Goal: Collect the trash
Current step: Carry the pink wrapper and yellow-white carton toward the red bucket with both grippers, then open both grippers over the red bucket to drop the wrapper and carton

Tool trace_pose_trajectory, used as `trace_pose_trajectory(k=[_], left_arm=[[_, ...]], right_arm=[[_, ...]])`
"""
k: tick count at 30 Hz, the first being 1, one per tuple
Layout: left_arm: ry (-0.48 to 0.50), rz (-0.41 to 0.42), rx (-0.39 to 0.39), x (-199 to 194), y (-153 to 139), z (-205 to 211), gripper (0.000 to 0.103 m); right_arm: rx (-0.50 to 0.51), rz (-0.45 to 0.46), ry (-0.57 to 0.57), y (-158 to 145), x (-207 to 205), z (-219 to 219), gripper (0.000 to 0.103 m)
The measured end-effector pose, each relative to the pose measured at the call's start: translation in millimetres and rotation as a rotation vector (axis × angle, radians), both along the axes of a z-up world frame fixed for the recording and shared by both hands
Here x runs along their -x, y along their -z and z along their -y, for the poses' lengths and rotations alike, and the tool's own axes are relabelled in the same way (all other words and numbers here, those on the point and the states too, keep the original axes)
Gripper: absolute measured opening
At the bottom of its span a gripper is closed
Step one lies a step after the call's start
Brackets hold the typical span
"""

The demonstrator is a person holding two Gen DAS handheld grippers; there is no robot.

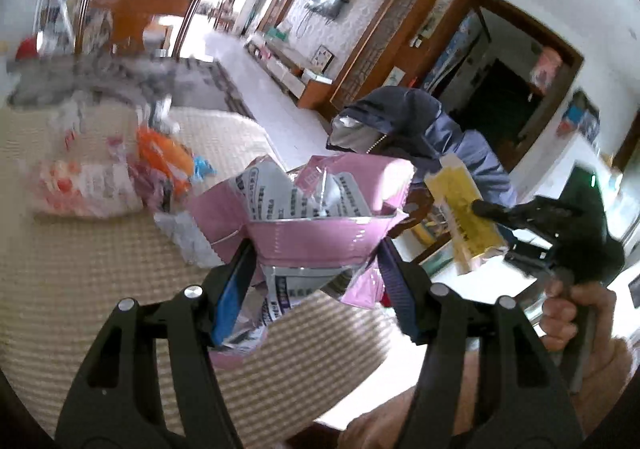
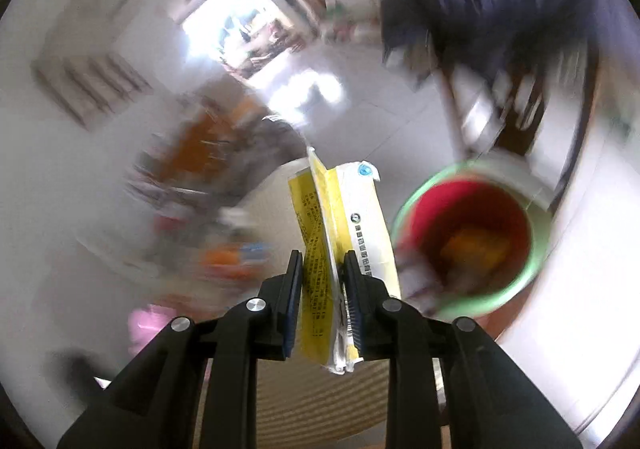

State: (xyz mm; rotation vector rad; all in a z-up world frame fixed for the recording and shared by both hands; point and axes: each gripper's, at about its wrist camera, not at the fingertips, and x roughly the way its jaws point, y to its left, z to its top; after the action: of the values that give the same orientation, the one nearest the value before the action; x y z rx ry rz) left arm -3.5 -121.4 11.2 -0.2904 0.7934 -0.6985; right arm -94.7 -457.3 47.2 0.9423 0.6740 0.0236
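My left gripper [image 1: 316, 269] is shut on a pink and silver foil bag [image 1: 316, 225], crumpled between its blue pads over a beige woven mat [image 1: 100, 289]. In the right wrist view my right gripper [image 2: 322, 269] is shut on a flat yellow and white wrapper [image 2: 340, 225], held upright. That yellow wrapper [image 1: 464, 217] also shows at the right of the left wrist view, pinched by the right gripper [image 1: 480, 209] in a person's hand [image 1: 580, 317]. A trash bin [image 2: 472, 233] with a green rim, a red liner and orange scraps inside sits just right of the wrapper.
More wrappers lie on the mat: an orange one [image 1: 164, 153], a white and red packet [image 1: 80, 177]. A dark blue jacket [image 1: 420, 129] hangs on a chair behind. White tiled floor [image 1: 272, 89] lies beyond, with wooden furniture [image 1: 132, 17].
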Motion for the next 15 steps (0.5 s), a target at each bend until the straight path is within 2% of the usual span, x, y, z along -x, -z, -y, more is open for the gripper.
trace_pose_trajectory(k=[1, 3, 8, 11, 15], left_arm=[[0.001, -0.027, 0.008, -2, 4, 0, 0.06], [0.017, -0.058, 0.002, -4, 9, 5, 0.06], [0.027, -0.065, 0.002, -4, 12, 14, 0.06], [0.046, -0.102, -0.008, -9, 19, 25, 0.06], [0.111, -0.177, 0.011, -30, 25, 63, 0.06]], right_arm=[[0.012, -0.004, 0.013, 1, 2, 3, 0.021], [0.118, -0.042, 0.056, 7, 8, 7, 0.021], [0.105, -0.073, 0.087, 45, 16, 19, 0.021], [0.145, -0.079, 0.108, 59, 13, 28, 0.021], [0.214, -0.085, 0.112, 72, 11, 37, 0.021]])
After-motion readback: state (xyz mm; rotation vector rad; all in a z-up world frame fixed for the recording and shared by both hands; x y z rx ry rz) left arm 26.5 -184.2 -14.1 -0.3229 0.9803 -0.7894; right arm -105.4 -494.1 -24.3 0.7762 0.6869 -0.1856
